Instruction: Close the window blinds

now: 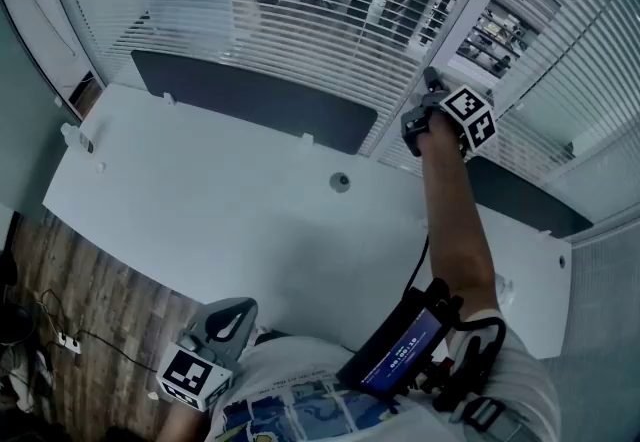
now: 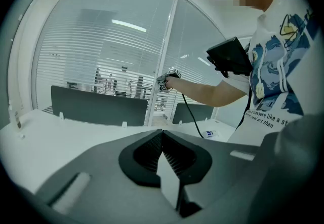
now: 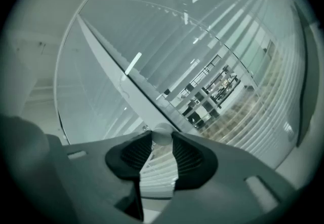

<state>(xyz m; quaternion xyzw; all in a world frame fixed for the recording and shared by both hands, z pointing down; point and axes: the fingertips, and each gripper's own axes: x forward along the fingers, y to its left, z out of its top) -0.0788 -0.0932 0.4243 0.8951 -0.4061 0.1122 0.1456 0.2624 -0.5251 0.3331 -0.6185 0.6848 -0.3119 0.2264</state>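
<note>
White slatted blinds (image 1: 300,20) hang behind the glass, their slats tilted so the room beyond shows through; they also fill the right gripper view (image 3: 253,101). My right gripper (image 1: 430,85) reaches over the desk to the white window post (image 1: 470,0). In its own view the right gripper (image 3: 162,138) has a small round white knob (image 3: 162,133) pinched between its jaw tips. My left gripper (image 1: 236,312) hangs low by my body, away from the window; its own view shows the left gripper (image 2: 162,136) with pads meeting and nothing between them.
A long white desk (image 1: 200,190) lies between me and the window, with dark divider panels (image 1: 250,95) along its far edge and a round grommet (image 1: 341,182). A screen device (image 1: 400,350) is strapped at my right arm. Cables and a power strip (image 1: 60,340) lie on the wood floor.
</note>
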